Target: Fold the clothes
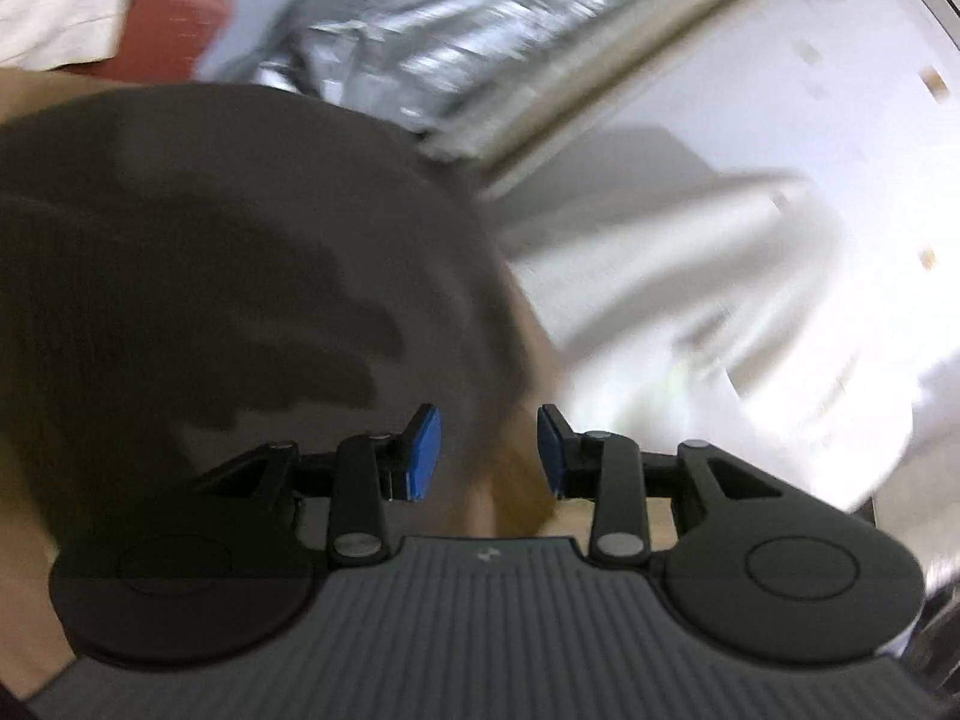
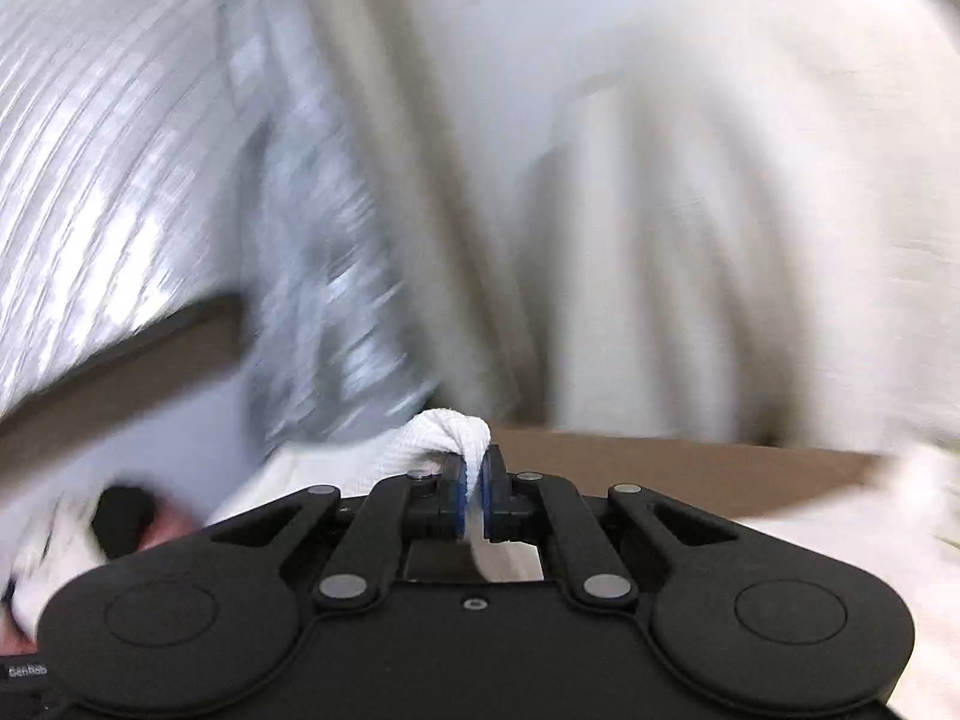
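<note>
Pinching a bunched fold of white cloth (image 2: 459,429) between its blue pads, the right gripper (image 2: 474,495) has its fingers pressed together on the fabric, which loops up over the fingertips and trails off to the left of the tool body. Beyond it, much blurred, a large pale garment (image 2: 750,210) fills the right half of the right wrist view, hanging or heaped in long soft folds. A strip of brown surface (image 2: 690,468) shows just behind the gripper, under that pale heap. To the left lies a silvery, crinkled sheet (image 2: 108,150), its texture smeared by blur.

In the left wrist view the left gripper (image 1: 489,453) has its fingers spread apart, with nothing between the blue pads. Ahead and to its left lies a dark grey-brown garment (image 1: 210,270), broad and rounded, covering most of that side; whether the left pad touches it I cannot tell. To the right is pale cloth (image 1: 690,300), blurred. Farther back are the silvery sheet (image 1: 420,30), a pale metal-looking bar (image 1: 600,78) running diagonally, and a reddish patch (image 1: 174,24) at upper left.
</note>
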`<state>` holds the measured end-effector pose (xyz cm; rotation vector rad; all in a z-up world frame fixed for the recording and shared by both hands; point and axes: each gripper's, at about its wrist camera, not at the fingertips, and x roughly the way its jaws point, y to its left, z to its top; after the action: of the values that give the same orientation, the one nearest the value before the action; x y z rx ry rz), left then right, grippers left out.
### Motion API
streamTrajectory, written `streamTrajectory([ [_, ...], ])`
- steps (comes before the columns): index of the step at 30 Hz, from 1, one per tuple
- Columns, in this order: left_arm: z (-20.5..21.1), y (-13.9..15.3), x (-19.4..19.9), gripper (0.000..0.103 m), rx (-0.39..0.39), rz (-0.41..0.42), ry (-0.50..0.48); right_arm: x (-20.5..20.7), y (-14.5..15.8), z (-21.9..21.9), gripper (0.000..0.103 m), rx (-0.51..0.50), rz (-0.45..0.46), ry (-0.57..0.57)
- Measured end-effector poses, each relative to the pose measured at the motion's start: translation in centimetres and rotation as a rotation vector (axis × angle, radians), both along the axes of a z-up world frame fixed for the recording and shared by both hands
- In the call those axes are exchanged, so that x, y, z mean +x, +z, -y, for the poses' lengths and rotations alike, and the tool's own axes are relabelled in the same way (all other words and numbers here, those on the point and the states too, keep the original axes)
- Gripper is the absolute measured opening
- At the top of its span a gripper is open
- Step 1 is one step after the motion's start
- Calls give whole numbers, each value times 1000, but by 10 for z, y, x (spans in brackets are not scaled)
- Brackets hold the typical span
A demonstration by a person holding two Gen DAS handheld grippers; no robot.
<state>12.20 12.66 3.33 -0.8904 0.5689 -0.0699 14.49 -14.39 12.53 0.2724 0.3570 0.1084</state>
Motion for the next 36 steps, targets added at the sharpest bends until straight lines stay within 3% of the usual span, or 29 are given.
streamTrajectory([
  [2,32,4,6,34,58,9,-72,-29,-12,41,11,-38,-47,-122],
  [4,63,-1,12,34,86,1,-138,-44,-36,76,16,-101,-180,-212],
  [7,99,-19,26,34,77,-31,-226,-62,-69,120,16,-137,-366,-264],
  [9,115,-31,33,34,92,-61,-271,-75,-77,135,16,-155,-402,-255],
  [11,129,-38,39,34,147,-81,-298,-88,-77,136,22,-198,-378,-193],
  [13,139,-43,46,34,183,-70,-314,-93,-72,129,48,-284,-319,-87],
  [16,155,-56,66,36,226,-96,-374,-90,-65,114,60,-404,-220,110],
  [19,169,-68,92,36,275,-166,-385,-76,-71,101,68,-479,-191,271],
  [22,181,-77,105,36,318,-153,-416,-54,-83,89,71,-560,-207,370],
  [27,184,-87,114,36,285,-167,-441,1,-108,67,74,-753,-265,409],
  [29,184,-91,116,36,306,-172,-406,24,-115,66,74,-762,-299,399],
  [30,184,-93,116,36,331,-183,-375,31,-117,68,70,-725,-319,425],
  [31,185,-96,117,36,358,-187,-357,36,-122,69,44,-694,-343,460],
  [33,189,-102,118,35,412,-194,-322,35,-126,69,4,-684,-360,461],
  [36,191,-107,118,35,416,-206,-330,14,-97,90,3,-585,-212,324],
])
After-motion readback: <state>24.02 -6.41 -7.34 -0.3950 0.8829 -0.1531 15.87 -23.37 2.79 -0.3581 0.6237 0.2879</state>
